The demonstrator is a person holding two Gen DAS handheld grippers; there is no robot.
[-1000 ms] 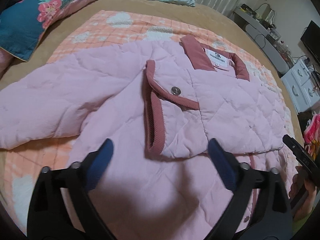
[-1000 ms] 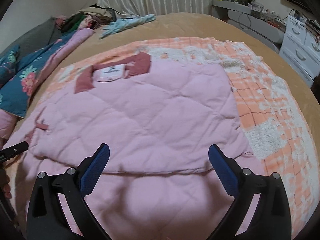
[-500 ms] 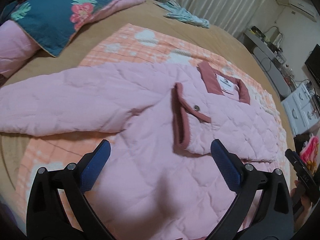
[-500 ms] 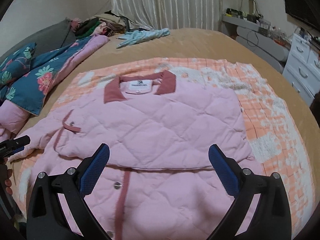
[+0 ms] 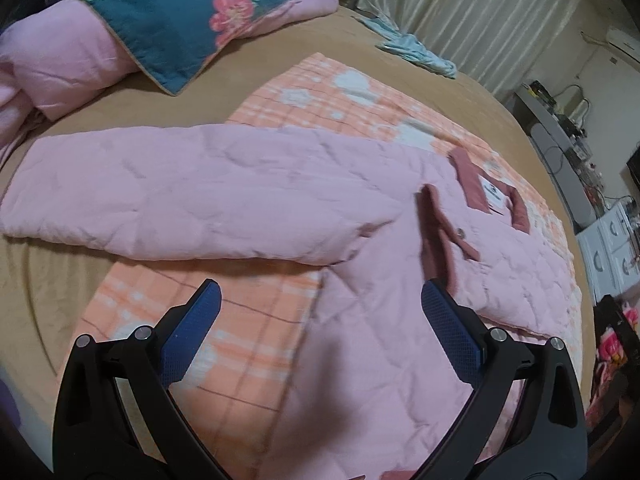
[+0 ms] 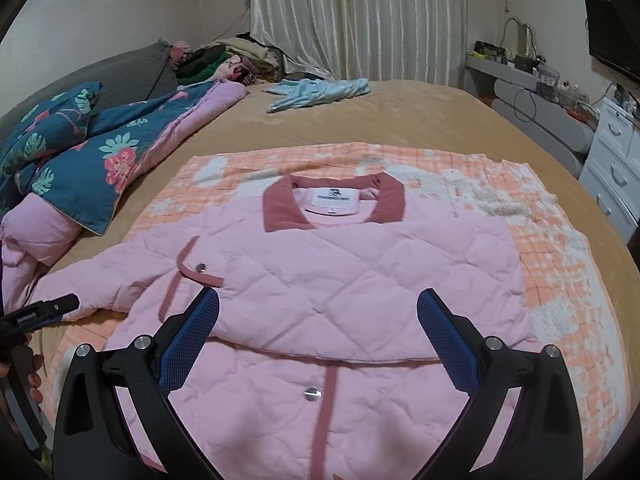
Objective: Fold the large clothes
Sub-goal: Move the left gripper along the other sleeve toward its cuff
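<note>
A pink quilted jacket (image 6: 360, 280) with a dusty-rose collar (image 6: 280, 208) lies flat on an orange checked blanket (image 6: 560, 272) on the bed. One side is folded across its chest, ending in a rose cuff with a snap (image 6: 200, 267). Its other sleeve (image 5: 192, 196) stretches out to the left in the left wrist view. My left gripper (image 5: 318, 320) is open and empty, above the jacket's side below that sleeve. My right gripper (image 6: 318, 328) is open and empty, above the jacket's lower front near the button placket (image 6: 324, 400).
A teal floral quilt (image 6: 80, 160) and pink bedding (image 5: 60, 60) lie at the left. A light blue garment (image 6: 316, 90) lies at the far side of the tan bed (image 6: 400, 120). White drawers (image 6: 612, 176) and a cluttered shelf stand at the right.
Both grippers have pulled back and risen from the jacket. The left view has swung left, so the outstretched sleeve now fills its centre. Both stay open.
</note>
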